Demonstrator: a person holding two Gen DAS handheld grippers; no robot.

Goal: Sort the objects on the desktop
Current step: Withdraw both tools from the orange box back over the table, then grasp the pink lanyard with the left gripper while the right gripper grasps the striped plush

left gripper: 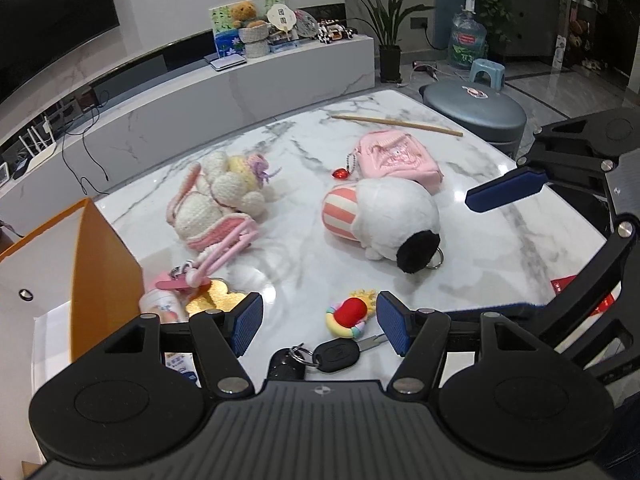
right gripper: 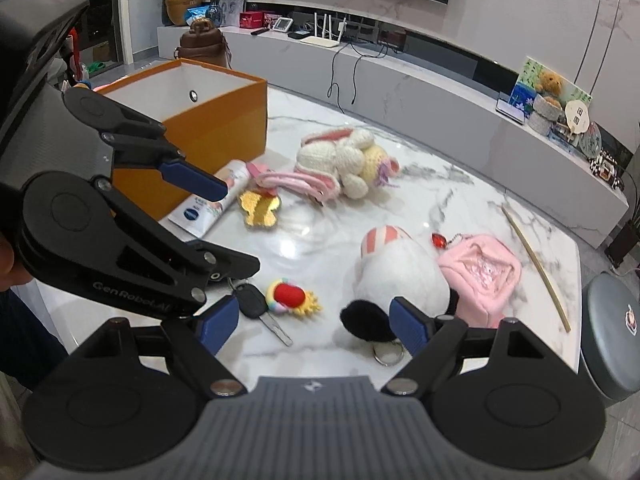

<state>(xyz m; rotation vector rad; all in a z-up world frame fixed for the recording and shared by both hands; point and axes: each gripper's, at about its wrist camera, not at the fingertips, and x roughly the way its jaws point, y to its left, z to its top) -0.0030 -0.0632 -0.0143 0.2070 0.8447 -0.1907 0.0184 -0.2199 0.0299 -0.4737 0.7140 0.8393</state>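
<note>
My left gripper [left gripper: 320, 324] is open and empty, low over a black car key [left gripper: 336, 355] and a small red and yellow toy [left gripper: 351, 312]. My right gripper [right gripper: 314, 326] is open and empty above the table, between the key [right gripper: 252, 301] and a white plush with a black ear [right gripper: 396, 280]. A crocheted bunny [left gripper: 216, 200] lies at mid-table, also in the right wrist view [right gripper: 344, 164]. A pink mini backpack [left gripper: 394, 156] lies beyond the plush [left gripper: 384, 216]. An orange box [right gripper: 192, 120] stands at the table's left.
A cream tube [right gripper: 212, 200] and a gold charm [right gripper: 260, 208] lie beside the box. A wooden stick [left gripper: 396, 124] lies at the far table edge. A grey round stool [left gripper: 476, 108] stands beside the table. A low white TV cabinet runs behind.
</note>
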